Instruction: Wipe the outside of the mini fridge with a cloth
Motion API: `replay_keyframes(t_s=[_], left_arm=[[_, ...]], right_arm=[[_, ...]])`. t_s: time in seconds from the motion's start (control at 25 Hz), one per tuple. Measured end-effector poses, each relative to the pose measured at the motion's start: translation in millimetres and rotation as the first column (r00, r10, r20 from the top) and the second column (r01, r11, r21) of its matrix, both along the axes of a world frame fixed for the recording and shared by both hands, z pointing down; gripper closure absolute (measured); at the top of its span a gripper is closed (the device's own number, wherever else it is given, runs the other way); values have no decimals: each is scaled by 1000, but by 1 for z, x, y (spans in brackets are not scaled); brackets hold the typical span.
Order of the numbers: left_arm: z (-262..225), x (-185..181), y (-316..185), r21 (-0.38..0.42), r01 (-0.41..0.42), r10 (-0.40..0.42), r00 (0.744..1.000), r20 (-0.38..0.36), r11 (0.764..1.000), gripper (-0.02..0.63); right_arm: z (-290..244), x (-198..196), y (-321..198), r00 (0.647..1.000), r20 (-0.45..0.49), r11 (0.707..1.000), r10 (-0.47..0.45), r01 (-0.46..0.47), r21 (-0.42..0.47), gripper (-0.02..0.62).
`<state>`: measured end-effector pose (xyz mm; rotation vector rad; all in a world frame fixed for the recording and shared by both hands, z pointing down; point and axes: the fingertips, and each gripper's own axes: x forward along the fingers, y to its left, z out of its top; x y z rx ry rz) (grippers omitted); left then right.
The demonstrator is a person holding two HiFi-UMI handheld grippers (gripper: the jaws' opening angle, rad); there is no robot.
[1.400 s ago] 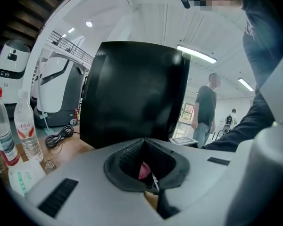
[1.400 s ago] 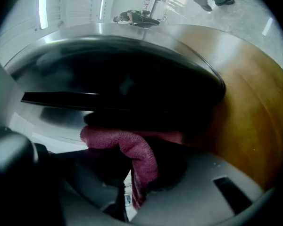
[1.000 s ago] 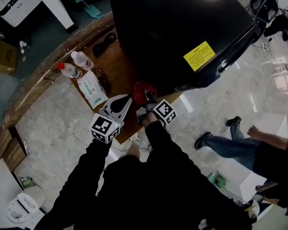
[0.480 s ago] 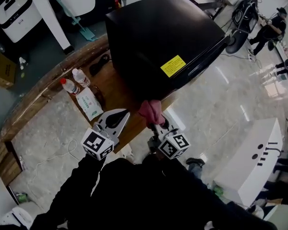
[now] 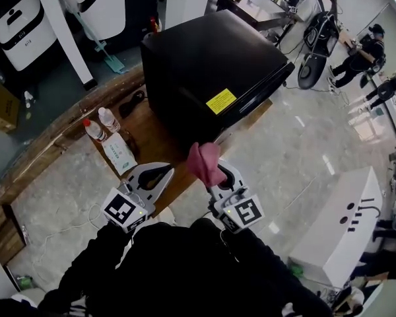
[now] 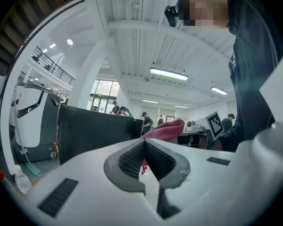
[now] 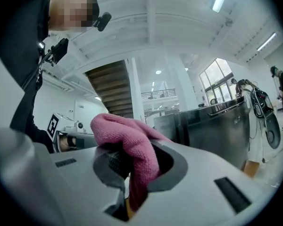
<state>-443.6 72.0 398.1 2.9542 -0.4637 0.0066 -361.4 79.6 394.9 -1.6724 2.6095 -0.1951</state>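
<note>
The black mini fridge (image 5: 208,68) stands on a wooden platform (image 5: 148,134), a yellow label (image 5: 221,102) on its near side. My right gripper (image 5: 211,167) is shut on a pink cloth (image 5: 203,162) and held up in front of the fridge's near corner, apart from it. In the right gripper view the cloth (image 7: 127,145) bulges out between the jaws, with the fridge (image 7: 212,126) beyond. My left gripper (image 5: 156,175) is shut with nothing in it, to the left of the cloth. The left gripper view shows the fridge (image 6: 94,131) and the cloth (image 6: 162,130) past the closed jaws.
Two plastic bottles (image 5: 102,125) and a white packet (image 5: 120,154) lie on the platform left of the fridge. A cable (image 5: 66,226) trails over the marble floor. People stand at the far right (image 5: 356,61). A white cabinet (image 5: 336,220) is at the right.
The right gripper has lifted the pink cloth up and back from the fridge's lower front. The head view has pulled back, so the whole fridge shows. The left gripper stays shut.
</note>
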Motion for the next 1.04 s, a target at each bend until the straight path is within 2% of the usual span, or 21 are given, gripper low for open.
replay_keyframes(t_s=[0.2,1.04], left_arm=[[-1,-2,8,-2,-2,2,1000,-3,1000,600],[6,-9,14,-2,-13,14,999,35,1000,600]], right_arm=[[-3,-7,14,996,-86,1000,2,0,20,540],[-3,-16,18,996,-89,1000,-22,23,12,540]])
